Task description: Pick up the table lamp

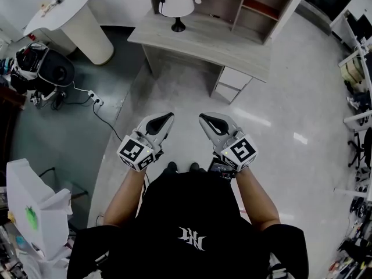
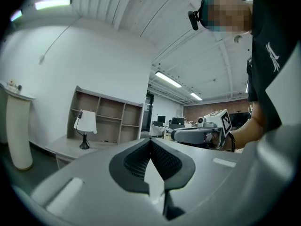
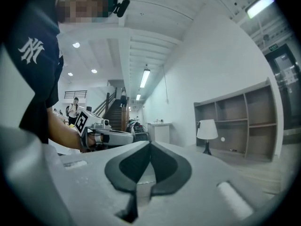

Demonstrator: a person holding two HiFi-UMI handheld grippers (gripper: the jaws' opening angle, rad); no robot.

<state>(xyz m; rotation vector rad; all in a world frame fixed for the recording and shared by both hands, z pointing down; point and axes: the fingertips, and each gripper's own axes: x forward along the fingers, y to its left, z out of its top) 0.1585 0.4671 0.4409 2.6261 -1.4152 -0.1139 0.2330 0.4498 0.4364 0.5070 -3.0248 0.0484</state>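
Table lamp [image 1: 176,2] sits on desk [image 1: 221,45] before shelves [image 1: 256,16]; left tongs [image 1: 168,117], right tongs [image 1: 204,118] clenched empty.

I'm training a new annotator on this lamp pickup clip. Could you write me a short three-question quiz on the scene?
1. True or false: the left gripper and the right gripper both have their jaws shut on nothing.
2. The table lamp stands on: A the floor; B the desk; C the round white stand.
3. What colour is the lamp's shade?
Key: 1 true. 2 B. 3 white.
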